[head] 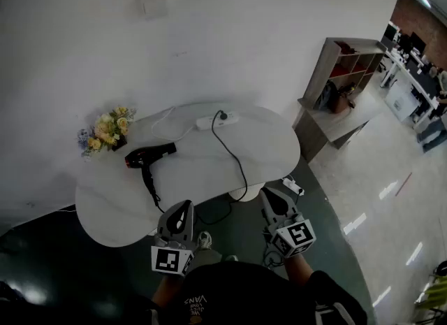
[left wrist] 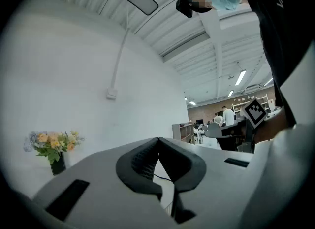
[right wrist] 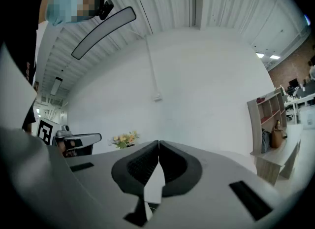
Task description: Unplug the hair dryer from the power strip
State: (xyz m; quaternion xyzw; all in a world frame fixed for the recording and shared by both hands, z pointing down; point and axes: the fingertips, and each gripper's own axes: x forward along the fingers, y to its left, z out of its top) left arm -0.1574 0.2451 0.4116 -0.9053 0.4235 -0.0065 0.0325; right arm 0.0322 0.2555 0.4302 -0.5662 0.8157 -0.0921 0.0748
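A black hair dryer lies on the left part of the white oval table. Its black cord hangs off the table's front edge, loops back up and ends in a plug in the white power strip at the back of the table. My left gripper and right gripper are both held level at the table's front edge, short of the dryer and strip. Each is shut with nothing between its jaws. In the left gripper view the left gripper has its tips together; in the right gripper view the right gripper does too.
A small bouquet of flowers stands at the table's left back edge against the white wall. A wooden shelf unit stands to the right. Another white power strip lies on the dark floor under the table's right side.
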